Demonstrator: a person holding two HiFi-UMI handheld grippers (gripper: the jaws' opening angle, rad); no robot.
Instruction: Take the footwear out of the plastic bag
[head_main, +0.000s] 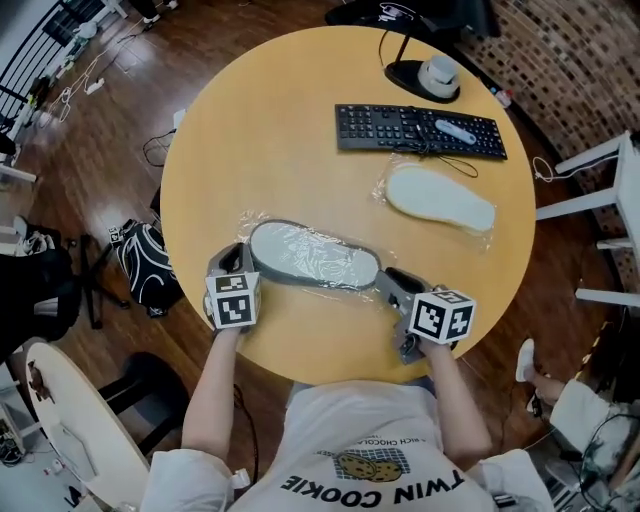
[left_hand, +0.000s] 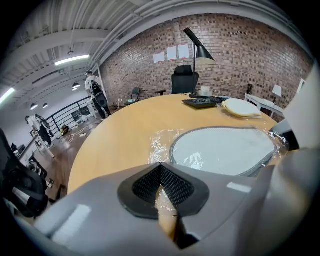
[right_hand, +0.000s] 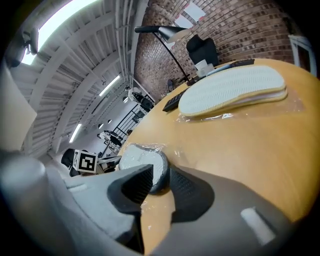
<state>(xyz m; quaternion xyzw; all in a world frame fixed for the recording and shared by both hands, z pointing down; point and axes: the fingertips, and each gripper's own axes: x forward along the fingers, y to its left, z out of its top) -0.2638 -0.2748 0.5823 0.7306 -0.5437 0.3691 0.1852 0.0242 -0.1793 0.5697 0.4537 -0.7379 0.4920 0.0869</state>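
At the near edge of the round table (head_main: 270, 130), the left gripper (head_main: 238, 262) has its jaws closed tip to tip against the left end of the plastic bag (head_main: 256, 222); whether any film is pinched, I can't tell. The grey slipper (head_main: 315, 257) lies flat inside that bag. The right gripper (head_main: 393, 281) stands about half open, the slipper's right end between its pads but not squeezed. Farther back and to the right, a pale slipper (head_main: 440, 198) lies wrapped, just in front of a keyboard (head_main: 420, 130).
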